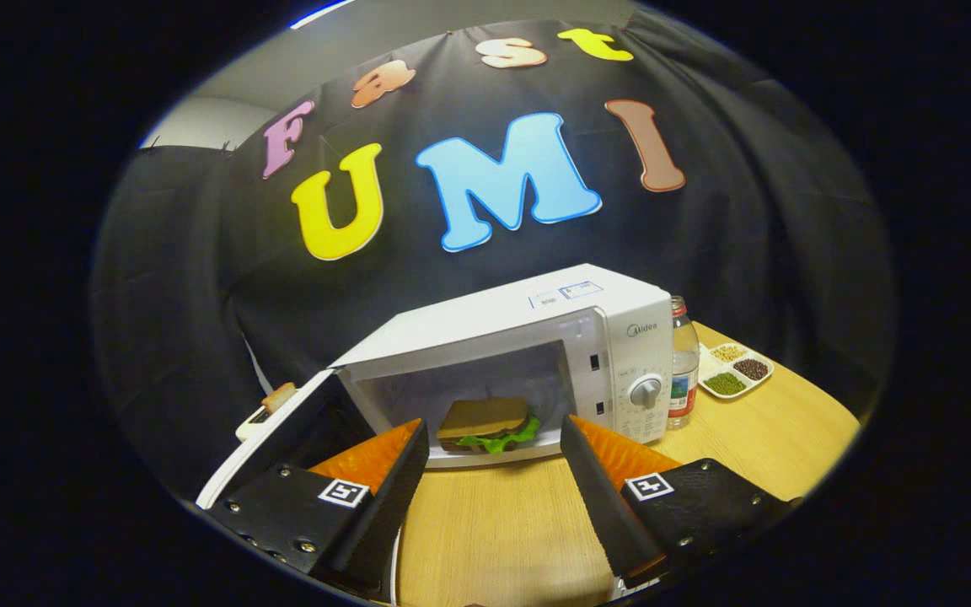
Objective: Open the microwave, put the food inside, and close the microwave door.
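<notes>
A white microwave stands on the wooden table with its door swung wide open to the left. Inside the cavity lies a sandwich of brown bread with green lettuce. My gripper is open, a little back from the cavity's mouth. Nothing sits between its fingers, and the sandwich lies just beyond them. The left finger is beside the open door's inner face. A control panel with a round dial is on the microwave's right side.
A bottle with a red cap stands right of the microwave. Beyond it lies a white divided dish of beans and grains. Behind the open door a white toaster with a bread slice peeks out. Black cloth hangs behind the table.
</notes>
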`<state>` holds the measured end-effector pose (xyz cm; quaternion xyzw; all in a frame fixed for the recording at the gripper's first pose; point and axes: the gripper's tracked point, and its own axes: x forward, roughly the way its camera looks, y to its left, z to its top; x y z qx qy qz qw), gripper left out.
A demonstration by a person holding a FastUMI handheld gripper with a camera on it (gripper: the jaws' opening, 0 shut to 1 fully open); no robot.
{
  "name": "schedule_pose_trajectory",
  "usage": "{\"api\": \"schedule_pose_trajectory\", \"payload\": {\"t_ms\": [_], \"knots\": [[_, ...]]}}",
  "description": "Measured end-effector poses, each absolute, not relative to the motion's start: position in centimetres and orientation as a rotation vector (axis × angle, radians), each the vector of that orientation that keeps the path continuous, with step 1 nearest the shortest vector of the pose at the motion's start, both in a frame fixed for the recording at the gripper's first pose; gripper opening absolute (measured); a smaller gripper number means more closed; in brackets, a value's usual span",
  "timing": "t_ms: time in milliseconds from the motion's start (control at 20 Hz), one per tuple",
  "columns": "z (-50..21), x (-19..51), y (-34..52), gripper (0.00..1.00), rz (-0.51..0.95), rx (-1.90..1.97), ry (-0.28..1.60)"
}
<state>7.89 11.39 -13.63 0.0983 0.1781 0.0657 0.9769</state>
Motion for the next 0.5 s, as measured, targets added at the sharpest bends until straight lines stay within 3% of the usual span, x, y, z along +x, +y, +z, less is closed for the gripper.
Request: {"api": "schedule_pose_trajectory", "payload": {"t_ms": [500], "knots": [[-5.4, 2.0, 21.4, 0.95, 0.458, 0.171, 0.277]]}}
